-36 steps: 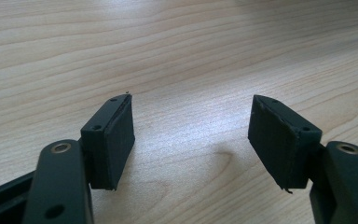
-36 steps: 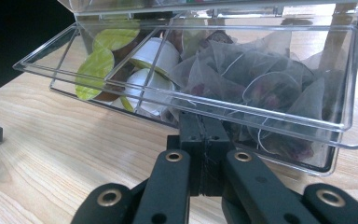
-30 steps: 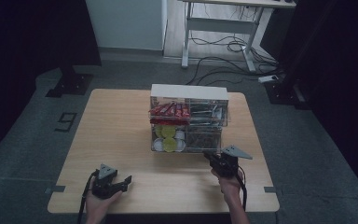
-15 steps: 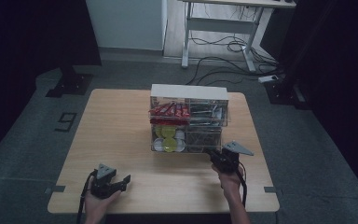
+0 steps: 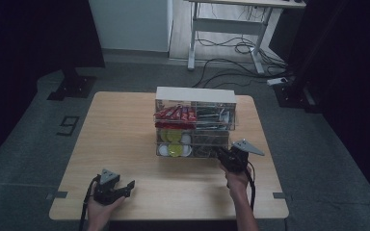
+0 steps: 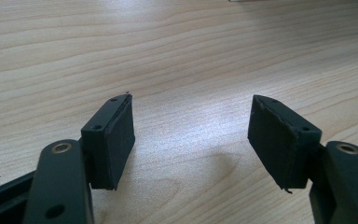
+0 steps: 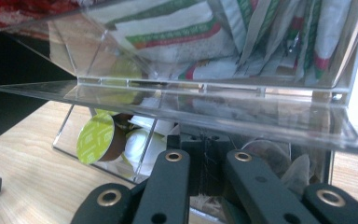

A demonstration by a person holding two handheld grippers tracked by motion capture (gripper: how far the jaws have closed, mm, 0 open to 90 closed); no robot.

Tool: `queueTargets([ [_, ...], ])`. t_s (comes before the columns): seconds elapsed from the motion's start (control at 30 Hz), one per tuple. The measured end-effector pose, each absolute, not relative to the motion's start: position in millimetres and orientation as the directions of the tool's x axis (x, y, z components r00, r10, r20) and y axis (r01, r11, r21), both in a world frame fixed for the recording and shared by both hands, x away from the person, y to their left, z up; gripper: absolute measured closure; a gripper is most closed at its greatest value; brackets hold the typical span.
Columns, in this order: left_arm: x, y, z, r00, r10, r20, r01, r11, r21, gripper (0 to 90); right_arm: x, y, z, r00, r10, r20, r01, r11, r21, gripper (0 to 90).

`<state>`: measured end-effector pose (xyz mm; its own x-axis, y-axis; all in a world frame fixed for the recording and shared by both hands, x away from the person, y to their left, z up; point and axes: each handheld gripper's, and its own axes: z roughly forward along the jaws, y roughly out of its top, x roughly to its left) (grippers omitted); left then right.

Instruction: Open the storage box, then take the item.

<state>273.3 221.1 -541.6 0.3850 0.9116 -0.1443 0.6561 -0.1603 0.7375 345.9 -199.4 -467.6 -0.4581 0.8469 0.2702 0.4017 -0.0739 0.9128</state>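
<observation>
The right tongs (image 5: pixel 224 155) are pressed together at the lower front of a clear plastic organiser (image 5: pixel 195 122). In the right gripper view their black jaws meet just under the jutting clear shelf edge, with something thin and dark between the tips; whether it is a drawer pull or a packet cannot be told. The organiser lies straight ahead of these tongs, touching or nearly so, its long axis running across the table (image 5: pixel 125 144) from left to right. The right hand (image 5: pixel 236 180) is by far the nearer to it.

The left tongs (image 5: pixel 127 185) are spread wide and pinch nothing. They rest near the table's near left corner, well apart from the organiser, with bare wood between their ribbed black pads (image 6: pixel 116 140).

The organiser is a boxy, see-through rack of hard, glossy plastic with a white top, standing near the middle of the table, toward its far edge. Its upper tier holds flat red sachets (image 5: pixel 174 113) on the left and pale paper packets with green and red stripes (image 7: pixel 177 35) on the right. Its lower tier holds small round capsules with lime-green foil lids (image 7: pixel 95 137) and white ones (image 5: pixel 164 150). The table is pale, matt wood with fine grain and rounded corners.
</observation>
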Motion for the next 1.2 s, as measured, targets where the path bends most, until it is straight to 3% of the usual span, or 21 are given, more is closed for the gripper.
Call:
queueTargets([
  [0.5,273.3,216.6,-542.7,0.393,0.91,-0.132,0.656,-0.176,0.734,31.7,352.2,-206.7,-463.9,-0.417,0.866,0.276,0.326,-0.141,0.935,89.2],
  [1.2,271.3,211.7,-536.9,0.401,0.909,-0.117,0.639,-0.185,0.747,31.7,352.3,-210.5,-465.1,-0.428,0.862,0.271,0.329,-0.131,0.935,89.1],
])
